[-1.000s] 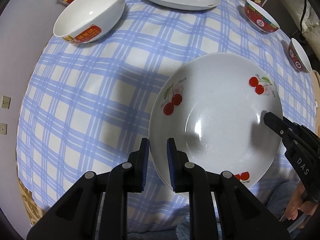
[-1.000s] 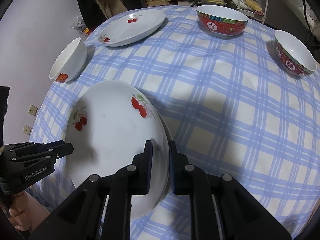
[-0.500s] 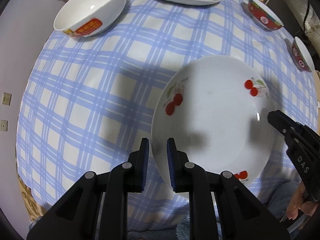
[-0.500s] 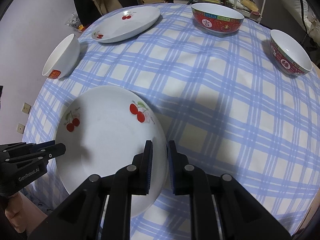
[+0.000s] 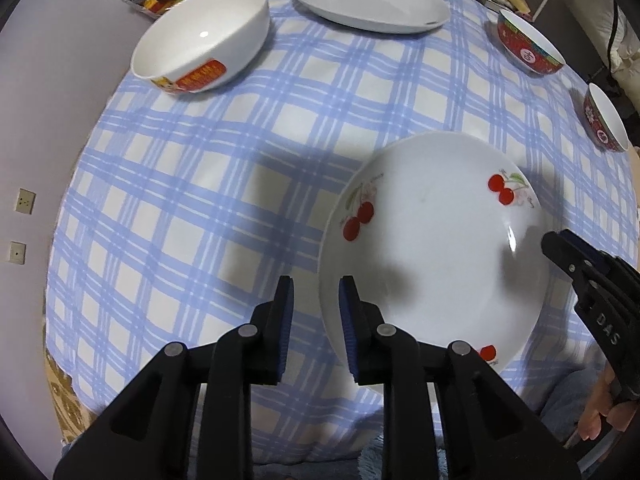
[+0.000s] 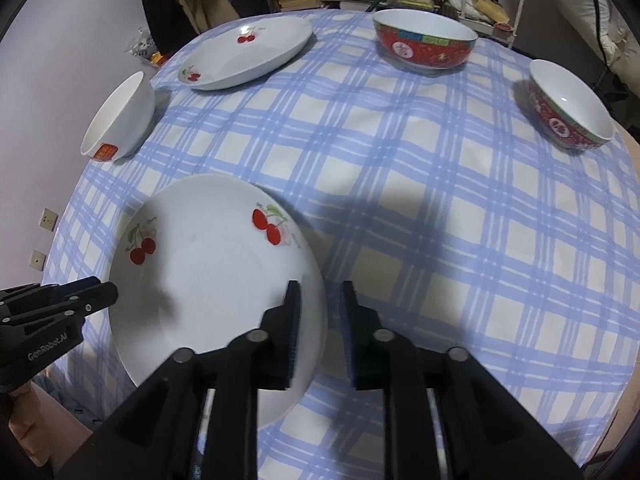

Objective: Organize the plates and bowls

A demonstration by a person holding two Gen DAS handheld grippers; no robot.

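Since the earlier frame both tools have parted their jaws, and the plate point(image 5: 436, 248) now lies flat on the worktop point(image 5: 192, 184) at its near edge. Left tool point(image 5: 316, 320): jaws opening, straddling the plate's left rim, pads clear of it. Right tool point(image 6: 318, 320): jaws opening, straddling the right rim, nothing gripped. Judgement: glazed ceramic, stiff, slippery, breakable, moderately heavy; take hold at opposite rims, pads well over the lip.

Your near cherry plate point(image 5: 436, 248) lies flat at the table's front edge; a second cherry plate point(image 6: 248, 54), white bowl point(image 5: 200, 36) and two red bowls point(image 6: 424, 46) point(image 6: 568, 108) stand apart beyond.
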